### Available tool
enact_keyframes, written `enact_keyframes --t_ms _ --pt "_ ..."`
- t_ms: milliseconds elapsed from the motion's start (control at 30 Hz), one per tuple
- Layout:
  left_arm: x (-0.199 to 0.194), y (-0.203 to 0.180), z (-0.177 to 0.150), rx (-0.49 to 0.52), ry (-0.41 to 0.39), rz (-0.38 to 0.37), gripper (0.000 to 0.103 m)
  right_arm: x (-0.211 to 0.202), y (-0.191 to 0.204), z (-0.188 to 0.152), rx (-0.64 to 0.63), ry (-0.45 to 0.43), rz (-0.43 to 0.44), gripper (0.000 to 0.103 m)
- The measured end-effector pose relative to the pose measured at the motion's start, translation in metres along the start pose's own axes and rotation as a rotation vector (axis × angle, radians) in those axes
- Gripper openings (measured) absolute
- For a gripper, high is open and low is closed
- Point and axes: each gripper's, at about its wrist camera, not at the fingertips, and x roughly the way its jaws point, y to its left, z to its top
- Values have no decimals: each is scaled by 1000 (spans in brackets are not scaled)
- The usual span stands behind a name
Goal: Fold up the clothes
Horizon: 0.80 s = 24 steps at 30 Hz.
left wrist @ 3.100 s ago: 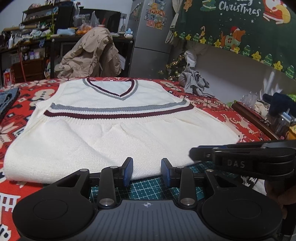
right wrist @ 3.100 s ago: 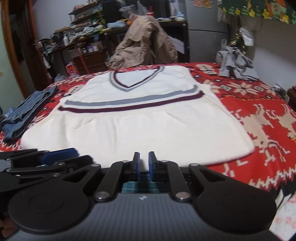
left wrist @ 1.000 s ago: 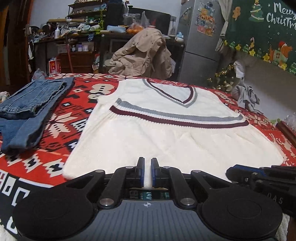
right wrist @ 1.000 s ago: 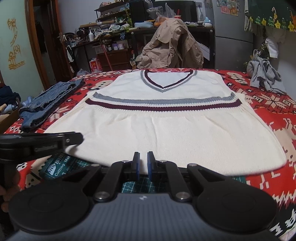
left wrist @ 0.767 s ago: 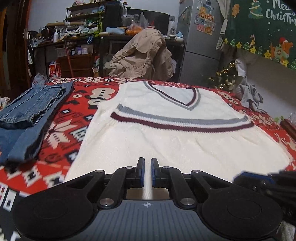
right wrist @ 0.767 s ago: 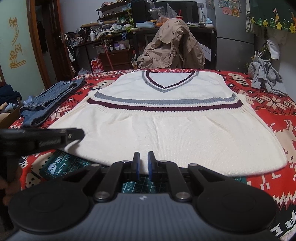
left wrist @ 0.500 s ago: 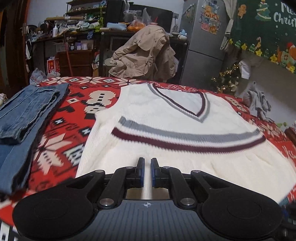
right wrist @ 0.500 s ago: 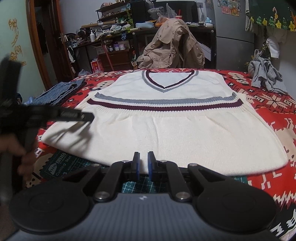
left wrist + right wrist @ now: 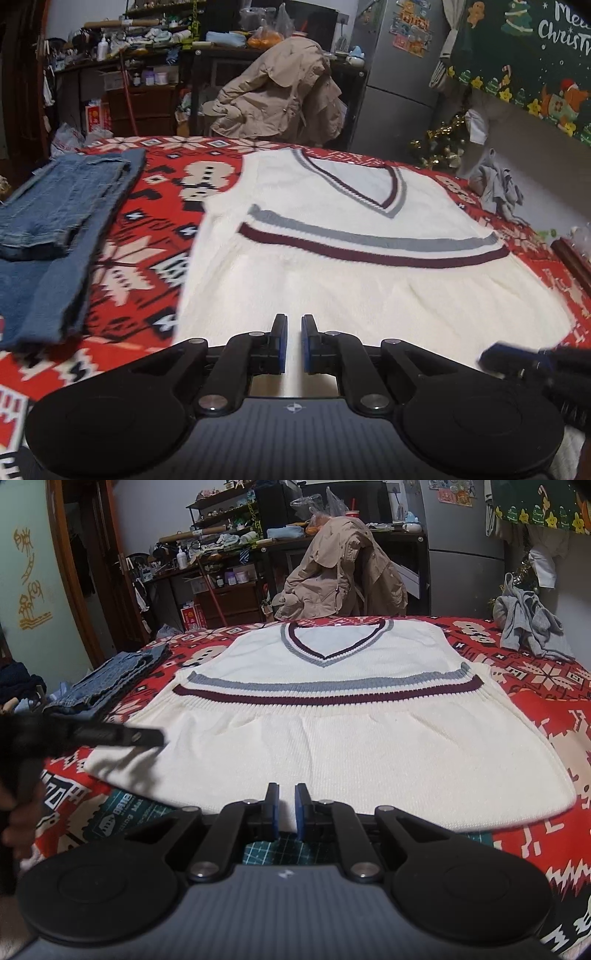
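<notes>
Two grippers, both nearly closed with a thin slit between the blue pads, neither one holding anything. Left gripper hovers over the near-left part of the cream vest, pointing down and across it toward the collar. Right gripper sits at the near hem, around its middle, with the green cutting mat showing below the pads.

Vest lies flat and spread face-up on the red patterned blanket. Long axis runs near to far: hem near, V-neck far, maroon and grey stripes crossing left-right about midway. Both grippers are on the hem side, so the garment lies ahead of them, away from the person.

Left side edge and armhole are closest to the left gripper; right side edge is well apart from the right gripper, off to the right. For a lengthwise side fold the left gripper looks better placed; it needs to open first, then pinch the side edge.

Room: folded jeans lie left of the vest, apart from it, with a blanket strip between. Grey cloth bundle sits far right, clear of the shoulder. Blanket beyond the right edge is bare. Near hem lies close to the table front, little room there. Risk, as a guess: soft knit bunches if only one layer is caught.
</notes>
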Motion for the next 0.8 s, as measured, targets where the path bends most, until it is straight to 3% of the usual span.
enact_keyframes --t_ms 267,400,500,800 --pt "31 11 26 3 13 -4 9 3 -6 14 5 -21 -16 9" --pt "47 10 42 37 13 -11 1 4 -4 13 4 -13 -29 10" --pt "49 9 47 48 23 -29 0 4 -6 10 11 -5 -37 10" --pt "7 -6 8 74 111 -141 0 4 -10 14 36 -9 -33 11"
